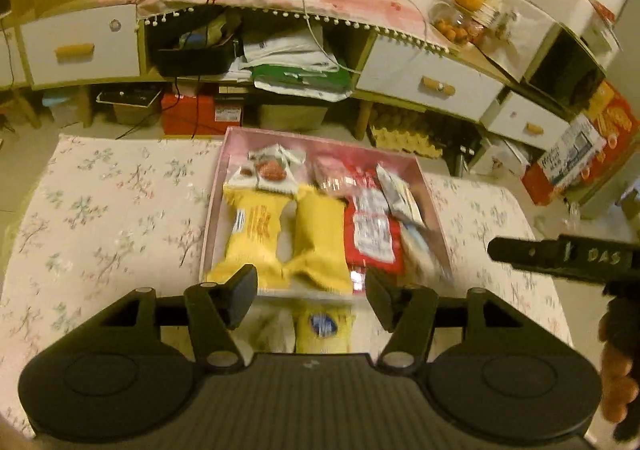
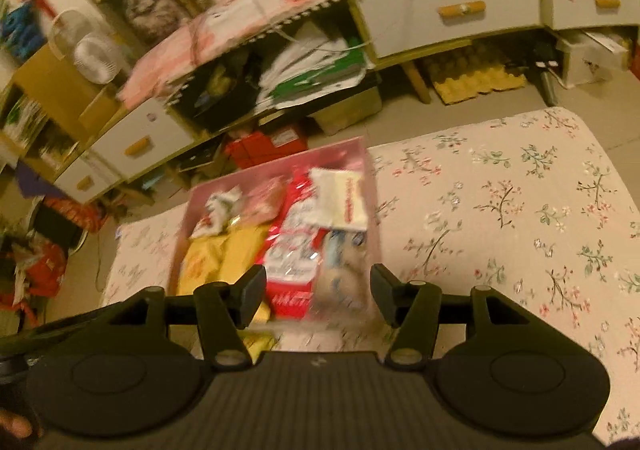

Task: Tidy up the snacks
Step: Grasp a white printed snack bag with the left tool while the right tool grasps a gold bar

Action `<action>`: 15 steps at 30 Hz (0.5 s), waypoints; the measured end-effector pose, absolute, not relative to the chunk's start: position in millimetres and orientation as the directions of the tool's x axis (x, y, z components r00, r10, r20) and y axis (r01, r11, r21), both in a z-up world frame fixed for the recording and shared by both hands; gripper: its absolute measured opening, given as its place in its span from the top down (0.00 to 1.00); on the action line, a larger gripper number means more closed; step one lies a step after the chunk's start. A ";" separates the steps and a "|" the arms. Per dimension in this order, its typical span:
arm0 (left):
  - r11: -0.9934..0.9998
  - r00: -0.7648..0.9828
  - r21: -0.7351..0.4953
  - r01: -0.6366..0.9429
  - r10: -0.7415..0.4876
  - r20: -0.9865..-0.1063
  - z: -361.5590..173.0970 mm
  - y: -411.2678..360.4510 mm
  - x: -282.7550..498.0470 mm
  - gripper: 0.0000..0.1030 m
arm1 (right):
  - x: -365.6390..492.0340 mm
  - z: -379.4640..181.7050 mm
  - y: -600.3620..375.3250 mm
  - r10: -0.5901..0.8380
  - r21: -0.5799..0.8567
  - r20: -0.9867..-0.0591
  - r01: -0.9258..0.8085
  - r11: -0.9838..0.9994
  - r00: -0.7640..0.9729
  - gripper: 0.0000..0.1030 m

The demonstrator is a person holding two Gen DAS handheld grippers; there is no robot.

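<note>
- The left gripper (image 1: 311, 292) is hanging above the near edge of the box (image 1: 224, 186), its jaws standing apart with nothing clamped between them.
- The right gripper (image 2: 318, 296) is hovering over the same near edge from the other side, jaws likewise apart and empty.
- In the left view, part of the right gripper (image 1: 560, 256) is showing at the right edge, beside a hand (image 1: 618, 390).
- The box, pink and shallow, is lying on the floral cover (image 1: 104, 218) and is holding the snacks.
- Two yellow packs (image 1: 256, 234) are lying side by side at the near left of the box.
- A red pack (image 1: 372, 234) is sitting just right of them, with a pale, blurred pack (image 2: 346, 274) beyond it at the near right corner.
- White packets (image 1: 276, 170) are filling the far left corner, and a white-and-yellow pack (image 2: 344, 202) is resting on the far right part.
- Another yellow pack (image 1: 322, 328) is lying outside the box, just in front of its near edge, under the left gripper.
- Beyond the cover, a cabinet (image 1: 428, 82) with white drawers is standing along the wall.
</note>
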State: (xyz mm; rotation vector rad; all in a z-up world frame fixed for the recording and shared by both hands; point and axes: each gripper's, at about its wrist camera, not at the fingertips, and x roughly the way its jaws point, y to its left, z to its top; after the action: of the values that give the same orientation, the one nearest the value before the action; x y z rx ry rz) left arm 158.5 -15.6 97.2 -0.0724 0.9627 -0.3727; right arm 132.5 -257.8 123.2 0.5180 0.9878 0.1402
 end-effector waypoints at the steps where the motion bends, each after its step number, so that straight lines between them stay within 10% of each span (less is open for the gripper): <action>1: 0.933 0.507 -0.221 0.283 -0.341 -0.792 96.1 -14.5 152.9 0.36 | 128.5 126.6 -255.8 0.350 0.477 -0.758 0.101 0.873 0.550 0.44; 15: 0.868 0.501 0.007 0.496 -0.280 -0.819 58.5 -4.9 131.6 0.35 | 99.6 101.3 -253.3 0.350 0.442 -0.817 0.109 0.890 0.459 0.37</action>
State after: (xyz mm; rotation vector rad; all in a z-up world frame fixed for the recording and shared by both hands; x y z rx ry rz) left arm 131.6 -4.9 58.5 0.2544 0.9351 -0.4750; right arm 99.6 -253.3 101.3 0.4736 1.0948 0.1548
